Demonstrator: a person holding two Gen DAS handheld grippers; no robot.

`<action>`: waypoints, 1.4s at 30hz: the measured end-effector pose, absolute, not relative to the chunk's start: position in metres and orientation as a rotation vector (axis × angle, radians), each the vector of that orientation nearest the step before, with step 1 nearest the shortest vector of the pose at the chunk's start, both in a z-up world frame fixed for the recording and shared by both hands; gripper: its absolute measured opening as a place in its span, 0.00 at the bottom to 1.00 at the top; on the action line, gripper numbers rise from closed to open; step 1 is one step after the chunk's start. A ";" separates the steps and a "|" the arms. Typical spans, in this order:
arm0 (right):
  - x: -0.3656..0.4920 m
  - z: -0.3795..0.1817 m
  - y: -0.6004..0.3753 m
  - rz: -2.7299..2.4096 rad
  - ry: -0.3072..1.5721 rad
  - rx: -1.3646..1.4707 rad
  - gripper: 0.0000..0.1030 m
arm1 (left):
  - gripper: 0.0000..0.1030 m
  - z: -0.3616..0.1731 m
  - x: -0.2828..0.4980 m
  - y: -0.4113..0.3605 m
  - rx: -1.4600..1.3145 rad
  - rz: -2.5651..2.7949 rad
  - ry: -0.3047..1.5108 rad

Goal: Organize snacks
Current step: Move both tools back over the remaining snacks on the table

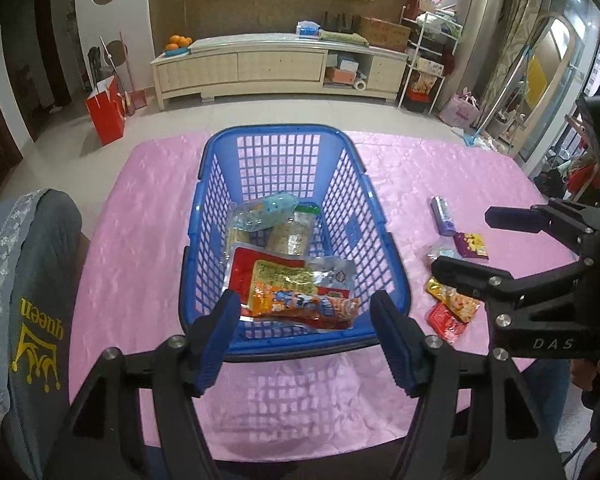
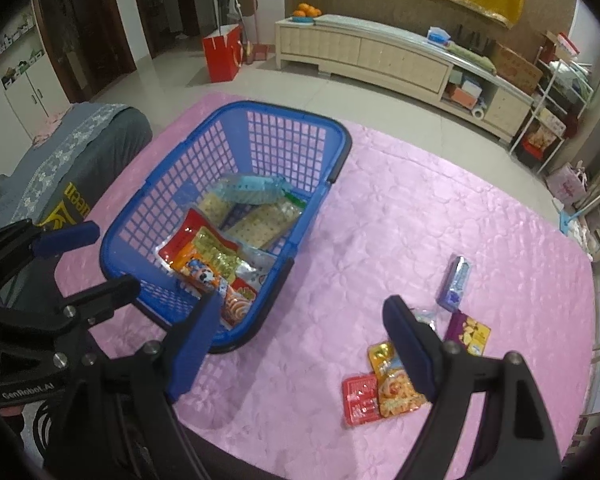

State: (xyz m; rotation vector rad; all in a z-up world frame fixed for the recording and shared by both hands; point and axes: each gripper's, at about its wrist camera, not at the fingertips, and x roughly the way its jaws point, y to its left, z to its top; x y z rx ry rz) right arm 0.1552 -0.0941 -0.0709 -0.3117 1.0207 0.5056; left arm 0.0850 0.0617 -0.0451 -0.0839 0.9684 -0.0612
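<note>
Orange snack packet [image 1: 300,306] in basket [image 1: 384,240], between parted left tongs [image 1: 306,338]

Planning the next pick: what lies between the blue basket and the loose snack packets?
Only bare pink tablecloth separates the blue basket from the loose snack packets, clearest in the right wrist view.

Basket [image 1: 296,148] standing on the table [image 1: 140,208]. Inside the basket: packets [image 1: 296,292] heaped at its near end, cracker packs [image 1: 272,228] behind those. To the right of the basket, on the table, well apart: loose snack packets [image 2: 384,388] in a cluster, with a small wrapped bar [image 2: 454,280] behind them.
</note>
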 end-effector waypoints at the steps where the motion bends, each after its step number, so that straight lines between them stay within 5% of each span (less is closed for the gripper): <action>1: 0.154 -0.069 -0.096 0.504 1.018 -0.313 0.84 | 0.64 -0.044 0.085 0.059 -0.085 -0.062 0.968; 19: 0.136 -0.061 -0.173 0.430 1.000 -0.253 0.84 | 0.73 -0.041 0.091 -0.023 -0.038 -0.147 0.966; 42: 0.149 -0.131 -0.269 0.330 1.142 -0.179 0.84 | 0.73 -0.109 0.116 -0.120 0.096 -0.246 1.095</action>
